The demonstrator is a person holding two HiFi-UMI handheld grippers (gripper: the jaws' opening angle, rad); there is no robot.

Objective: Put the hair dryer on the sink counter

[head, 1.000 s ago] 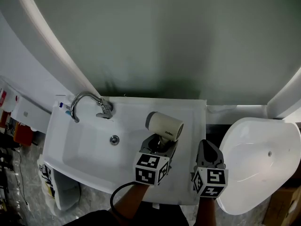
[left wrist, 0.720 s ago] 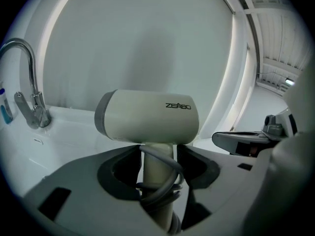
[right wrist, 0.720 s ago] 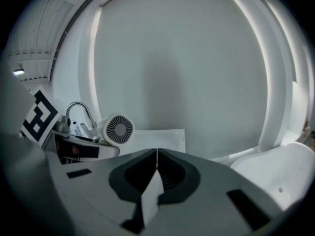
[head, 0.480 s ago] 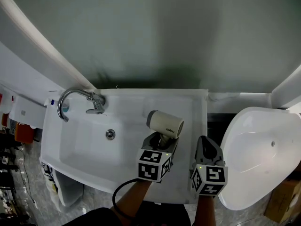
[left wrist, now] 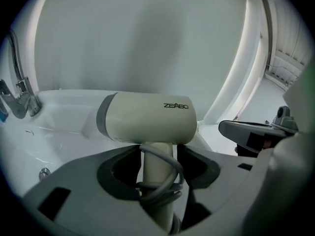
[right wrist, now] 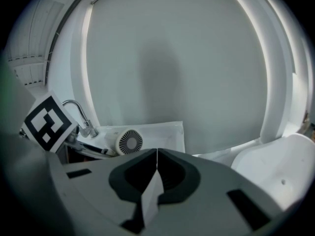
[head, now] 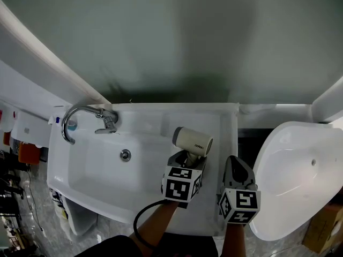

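Hair dryer [left wrist: 147, 119]: cream, barrel crosswise just above left jaws, over the sink's [head: 94, 167] right-side desk [head: 217, 123]; contact w/ desk unclear.
Left gripper [head: 187, 155]: jaws partly apart, clamped on handle [left wrist: 156, 173], cord [left wrist: 170, 187] coiled round it.
Right gripper [right wrist: 156, 154]: jaws together, empty, just beside left.

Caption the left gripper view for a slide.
Left gripper holds the cream hair dryer by its cord-wrapped handle, white sink behind.

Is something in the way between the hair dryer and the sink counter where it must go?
Nothing visible. The left tongs hold the hair dryer by its handle above the sink counter, whose flat right part looks bare.
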